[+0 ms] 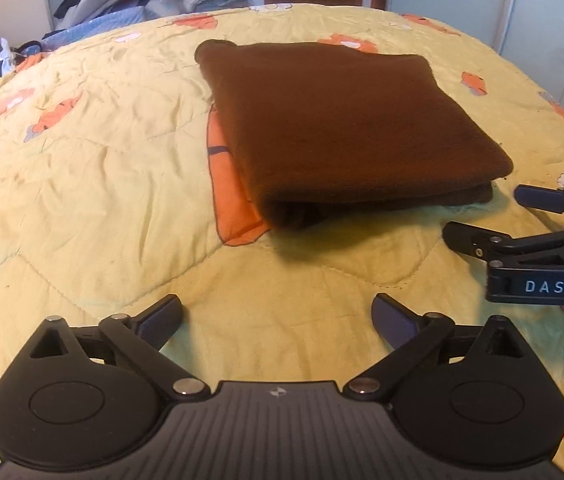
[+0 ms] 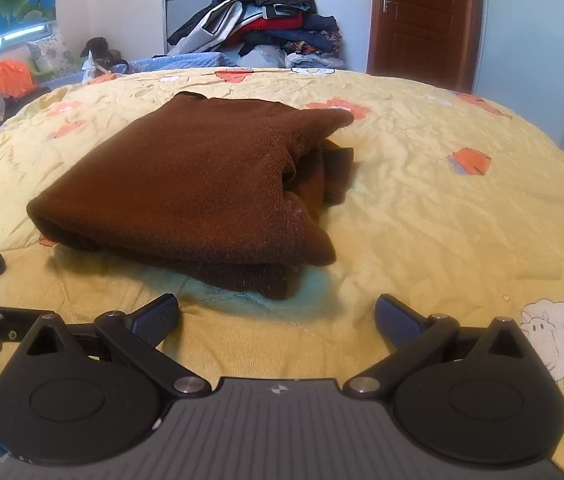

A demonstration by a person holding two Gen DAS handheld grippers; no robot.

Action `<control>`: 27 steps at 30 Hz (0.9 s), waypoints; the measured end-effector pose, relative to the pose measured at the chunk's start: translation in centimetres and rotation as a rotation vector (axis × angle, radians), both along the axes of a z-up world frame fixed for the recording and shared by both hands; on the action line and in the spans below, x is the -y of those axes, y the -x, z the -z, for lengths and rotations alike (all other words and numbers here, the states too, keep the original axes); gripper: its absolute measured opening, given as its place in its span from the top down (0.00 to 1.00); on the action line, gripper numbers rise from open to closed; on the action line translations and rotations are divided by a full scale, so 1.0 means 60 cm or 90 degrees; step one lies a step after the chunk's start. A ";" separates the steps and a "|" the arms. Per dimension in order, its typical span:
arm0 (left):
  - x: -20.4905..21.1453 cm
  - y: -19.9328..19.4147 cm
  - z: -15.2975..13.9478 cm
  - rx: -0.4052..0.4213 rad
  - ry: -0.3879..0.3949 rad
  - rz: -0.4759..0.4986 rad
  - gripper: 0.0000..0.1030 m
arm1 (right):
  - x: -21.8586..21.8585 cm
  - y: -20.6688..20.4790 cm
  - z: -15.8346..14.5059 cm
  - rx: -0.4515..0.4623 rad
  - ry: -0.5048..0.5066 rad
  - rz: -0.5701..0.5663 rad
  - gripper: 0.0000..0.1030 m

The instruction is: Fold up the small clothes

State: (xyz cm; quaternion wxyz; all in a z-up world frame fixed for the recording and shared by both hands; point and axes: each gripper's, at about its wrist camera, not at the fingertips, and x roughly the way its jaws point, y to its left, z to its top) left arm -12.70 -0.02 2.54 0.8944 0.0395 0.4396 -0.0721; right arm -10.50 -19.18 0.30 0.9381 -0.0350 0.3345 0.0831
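Observation:
A brown knit garment (image 1: pixel 342 128) lies folded into a thick rectangle on the yellow quilt (image 1: pixel 93 184). It also shows in the right wrist view (image 2: pixel 197 184), with loose layers bunched at its right side. My left gripper (image 1: pixel 277 312) is open and empty, just short of the garment's near edge. My right gripper (image 2: pixel 277 312) is open and empty, close to the garment's near corner. The right gripper also shows in the left wrist view (image 1: pixel 482 216), beside the garment's near right corner, not touching it.
The yellow quilt has orange and white sheep prints. A heap of clothes (image 2: pixel 265 20) stands past the bed's far edge, by a brown door (image 2: pixel 422 16). White wardrobe panels (image 1: pixel 554 20) stand on the right. Cluttered items (image 2: pixel 5 76) lie at far left.

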 end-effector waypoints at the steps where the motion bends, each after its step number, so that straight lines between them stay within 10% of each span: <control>1: -0.001 0.004 0.002 0.010 0.000 -0.005 0.00 | -0.001 0.002 0.000 0.001 0.001 0.005 0.00; 10: -0.009 0.050 0.028 0.140 0.019 0.004 0.00 | -0.006 0.011 0.002 0.009 0.007 0.021 0.00; 27: -0.003 0.048 0.025 0.142 0.017 -0.016 0.00 | -0.006 0.011 0.003 0.009 0.005 0.021 0.00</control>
